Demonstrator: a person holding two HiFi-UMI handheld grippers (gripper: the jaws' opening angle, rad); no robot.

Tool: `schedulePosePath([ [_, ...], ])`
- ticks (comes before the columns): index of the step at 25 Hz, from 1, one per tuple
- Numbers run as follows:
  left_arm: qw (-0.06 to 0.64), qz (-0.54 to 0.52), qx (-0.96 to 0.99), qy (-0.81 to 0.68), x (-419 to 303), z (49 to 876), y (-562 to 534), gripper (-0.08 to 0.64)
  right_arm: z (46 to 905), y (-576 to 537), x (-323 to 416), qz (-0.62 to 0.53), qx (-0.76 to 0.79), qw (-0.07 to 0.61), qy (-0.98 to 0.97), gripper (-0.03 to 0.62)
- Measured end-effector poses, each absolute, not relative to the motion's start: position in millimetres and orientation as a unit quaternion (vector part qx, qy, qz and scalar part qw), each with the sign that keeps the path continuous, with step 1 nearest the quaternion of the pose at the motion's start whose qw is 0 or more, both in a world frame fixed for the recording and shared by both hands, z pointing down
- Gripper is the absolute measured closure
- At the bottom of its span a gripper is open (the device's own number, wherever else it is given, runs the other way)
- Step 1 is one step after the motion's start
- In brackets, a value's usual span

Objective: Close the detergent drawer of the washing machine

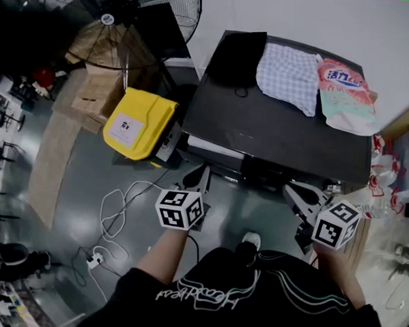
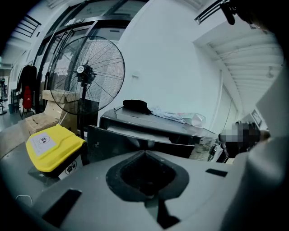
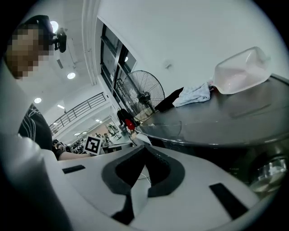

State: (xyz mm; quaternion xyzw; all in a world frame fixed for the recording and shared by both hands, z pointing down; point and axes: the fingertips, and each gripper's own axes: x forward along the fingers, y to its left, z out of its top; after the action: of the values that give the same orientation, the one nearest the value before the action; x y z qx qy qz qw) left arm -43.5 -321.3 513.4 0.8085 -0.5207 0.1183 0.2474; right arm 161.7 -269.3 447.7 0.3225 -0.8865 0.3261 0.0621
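1. Nearest you is your own black shirt (image 1: 252, 302) with its pale line print. One shoe (image 1: 251, 240) shows on the grey floor just beyond it.
2. Your left gripper (image 1: 198, 171) reaches out from your bare forearm, with its marker cube at the near end. Its jaws are together, meeting at the tips, with nothing between them.
3. Your right gripper (image 1: 295, 192) is held about as far out, over on the right. Its jaws also meet at the tips and grip nothing.
4. The washing machine (image 1: 281, 139) stands just beyond both grippers, and you look down on its dark, flat top.
5. The detergent drawer (image 1: 212, 149) is at the machine's near left corner. It is pulled out toward you, and its pale inside shows below the edge of the top. In the left gripper view its dark front panel stands right ahead of that gripper's tips. Neither view shows whether the tips touch it.
6. Three things lie along the far part of the top. From left to right they are a black cloth (image 1: 236, 57), a checked cloth (image 1: 289, 75) and a pink-and-mint detergent pouch (image 1: 341, 95). The pouch lies flat at the far right corner, and the checked cloth reaches both of its neighbours.
7. A yellow-lidded bin (image 1: 135, 121) sits on the floor just left of the machine. Cardboard boxes (image 1: 98, 96) and a standing fan (image 1: 144, 13) are farther left and farther away.
8. A white cable (image 1: 120, 203) loops over the floor to the left of your left gripper.
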Motion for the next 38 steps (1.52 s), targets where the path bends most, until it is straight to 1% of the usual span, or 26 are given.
schedulePosePath([
  [7, 0.244, 0.121, 0.809, -0.52, -44, 513, -325, 0.537, 444, -271, 163, 0.319, 0.323, 0.059, -0.889, 0.565],
  [12, 0.266, 0.12, 0.797, -0.529, -38, 514, -352, 0.537, 441, -269, 167, 0.316, 0.328, 0.06, -0.888, 0.565],
  [19, 0.254, 0.106, 0.807, -0.523, -36, 513, -357, 0.537, 442, -270, 182, 0.31, 0.341, 0.062, -0.885, 0.565],
  [24, 0.243, 0.118, 0.804, -0.529, -34, 513, -357, 0.537, 442, -268, 187, 0.309, 0.341, 0.064, -0.885, 0.565],
  [38, 0.239, 0.106, 0.805, -0.532, -32, 515, -365, 0.537, 455, -268, 194, 0.319, 0.346, 0.077, -0.879, 0.565],
])
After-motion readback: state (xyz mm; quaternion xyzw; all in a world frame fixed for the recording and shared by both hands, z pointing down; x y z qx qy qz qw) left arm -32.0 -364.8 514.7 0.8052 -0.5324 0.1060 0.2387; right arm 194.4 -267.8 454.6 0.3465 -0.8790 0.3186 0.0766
